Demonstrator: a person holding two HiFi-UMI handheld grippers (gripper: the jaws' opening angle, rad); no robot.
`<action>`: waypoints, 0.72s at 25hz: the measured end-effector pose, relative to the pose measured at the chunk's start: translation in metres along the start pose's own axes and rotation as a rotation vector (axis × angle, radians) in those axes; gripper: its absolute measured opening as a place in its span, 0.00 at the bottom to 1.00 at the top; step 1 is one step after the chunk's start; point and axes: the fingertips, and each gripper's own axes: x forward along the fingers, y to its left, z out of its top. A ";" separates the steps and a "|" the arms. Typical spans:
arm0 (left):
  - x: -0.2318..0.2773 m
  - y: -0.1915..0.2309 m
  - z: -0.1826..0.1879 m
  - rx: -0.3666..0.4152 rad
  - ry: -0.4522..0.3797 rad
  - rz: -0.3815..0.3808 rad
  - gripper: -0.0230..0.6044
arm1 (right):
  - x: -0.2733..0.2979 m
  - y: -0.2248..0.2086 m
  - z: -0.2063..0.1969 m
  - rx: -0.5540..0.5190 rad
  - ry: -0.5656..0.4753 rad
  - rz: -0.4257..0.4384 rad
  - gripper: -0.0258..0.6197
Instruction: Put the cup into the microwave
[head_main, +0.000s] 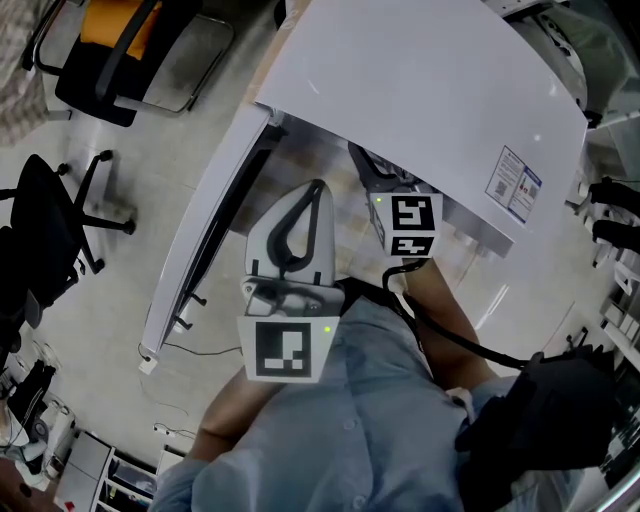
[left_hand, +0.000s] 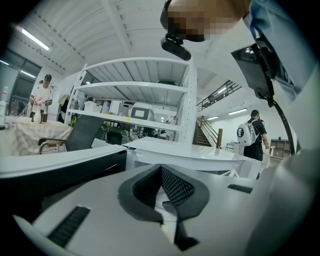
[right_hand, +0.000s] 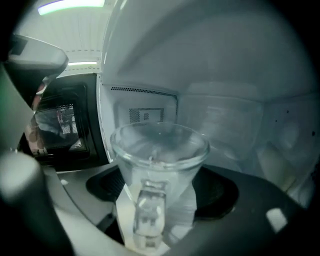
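Observation:
In the right gripper view, a clear glass cup (right_hand: 159, 150) stands upright inside the white microwave (right_hand: 225, 115), its handle toward the camera. My right gripper (right_hand: 165, 197) is shut on the cup, with a dark pad against each side. From the head view only the right gripper's marker cube (head_main: 410, 225) shows, under the front edge of the microwave (head_main: 420, 90); the cup and the fingertips are hidden there. The microwave door (head_main: 200, 250) hangs open to the left. My left gripper (head_main: 316, 188) is shut and empty in front of the opening, fingertips together (left_hand: 161, 167).
The open door's dark window (right_hand: 65, 125) is close to the left of the cup. Office chairs (head_main: 60, 230) stand on the floor at the left. The left gripper view shows white shelving (left_hand: 135, 100), a white table (left_hand: 190, 152) and a person with a backpack (left_hand: 252, 137).

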 end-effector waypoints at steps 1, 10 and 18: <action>-0.003 -0.002 0.000 0.004 -0.003 0.002 0.04 | -0.004 -0.001 -0.001 0.002 0.000 -0.001 0.64; -0.030 -0.036 0.007 0.018 -0.029 -0.006 0.04 | -0.064 0.008 -0.010 0.015 -0.018 -0.010 0.64; -0.043 -0.076 -0.002 0.008 0.001 -0.061 0.04 | -0.122 0.028 -0.049 0.122 0.025 0.026 0.58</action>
